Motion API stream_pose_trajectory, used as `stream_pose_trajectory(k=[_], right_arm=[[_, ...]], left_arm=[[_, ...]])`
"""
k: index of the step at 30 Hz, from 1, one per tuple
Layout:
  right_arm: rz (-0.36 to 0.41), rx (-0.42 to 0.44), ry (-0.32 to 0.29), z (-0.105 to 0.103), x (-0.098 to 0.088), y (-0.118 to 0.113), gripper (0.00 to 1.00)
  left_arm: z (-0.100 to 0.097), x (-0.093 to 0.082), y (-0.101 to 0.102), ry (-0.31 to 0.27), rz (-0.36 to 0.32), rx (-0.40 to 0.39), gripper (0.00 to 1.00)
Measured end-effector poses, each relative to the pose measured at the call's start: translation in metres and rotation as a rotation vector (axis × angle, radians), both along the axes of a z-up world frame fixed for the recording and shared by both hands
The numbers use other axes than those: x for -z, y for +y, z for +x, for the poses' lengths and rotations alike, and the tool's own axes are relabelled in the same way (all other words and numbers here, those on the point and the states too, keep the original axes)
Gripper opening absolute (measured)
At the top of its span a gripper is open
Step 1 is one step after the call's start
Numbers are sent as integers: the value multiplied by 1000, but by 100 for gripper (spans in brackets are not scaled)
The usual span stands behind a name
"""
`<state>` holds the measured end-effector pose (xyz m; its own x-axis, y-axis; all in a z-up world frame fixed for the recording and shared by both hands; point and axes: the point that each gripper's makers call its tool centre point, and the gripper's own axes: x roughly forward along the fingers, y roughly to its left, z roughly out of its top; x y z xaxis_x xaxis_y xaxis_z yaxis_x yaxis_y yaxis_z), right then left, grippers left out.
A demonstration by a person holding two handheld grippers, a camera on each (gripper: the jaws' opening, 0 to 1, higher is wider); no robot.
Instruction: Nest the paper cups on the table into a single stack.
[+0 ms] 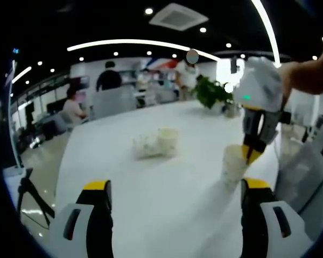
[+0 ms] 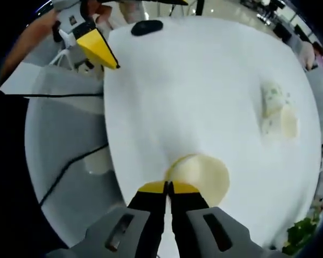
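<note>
On the white round table (image 1: 151, 177) an upright plain paper cup (image 1: 232, 164) stands at the right. My right gripper (image 1: 251, 154) comes down onto it, shut on its rim. In the right gripper view that cup's open mouth (image 2: 203, 174) lies just past my right gripper (image 2: 167, 188), whose jaws pinch the near rim. Two more cups (image 1: 156, 142) lie on their sides together at the table's middle, one patterned and one plain; they are also at the right as cups (image 2: 277, 114). My left gripper (image 1: 177, 185) is open and holds nothing; one of its yellow fingertips (image 2: 99, 49) shows at the upper left.
A potted plant (image 1: 211, 91) stands at the table's far edge. A small black object (image 2: 146, 27) lies near another edge. A grey chair (image 1: 307, 172) is beside the table at the right. People sit and stand at desks in the background.
</note>
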<state>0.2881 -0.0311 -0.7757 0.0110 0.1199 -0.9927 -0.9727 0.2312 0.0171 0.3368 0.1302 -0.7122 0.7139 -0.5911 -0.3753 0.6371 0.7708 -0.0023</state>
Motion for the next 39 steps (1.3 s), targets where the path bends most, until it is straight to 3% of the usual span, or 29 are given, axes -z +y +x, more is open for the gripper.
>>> stream_pose_trajectory(k=[10, 16, 20, 24, 26, 32, 39], right_arm=[[76, -13, -3, 0, -14, 4, 15], [161, -16, 5, 2, -41, 7, 30], [291, 29, -37, 17, -72, 12, 37], [407, 89, -119, 41, -101, 6, 51], [450, 109, -171, 52, -112, -3, 53], [596, 203, -283, 72, -129, -25, 59], [700, 267, -386, 73, -126, -58, 67]], left_arm=[[-3, 0, -3, 3, -5, 7, 98], [-3, -3, -8, -3, -9, 16, 98], [-2, -7, -11, -7, -14, 18, 98], [0, -9, -13, -7, -24, 16, 98], [0, -10, -15, -4, -25, 19, 98], [7, -19, -14, -14, -37, -14, 98], [13, -27, -10, -50, -42, -38, 98]])
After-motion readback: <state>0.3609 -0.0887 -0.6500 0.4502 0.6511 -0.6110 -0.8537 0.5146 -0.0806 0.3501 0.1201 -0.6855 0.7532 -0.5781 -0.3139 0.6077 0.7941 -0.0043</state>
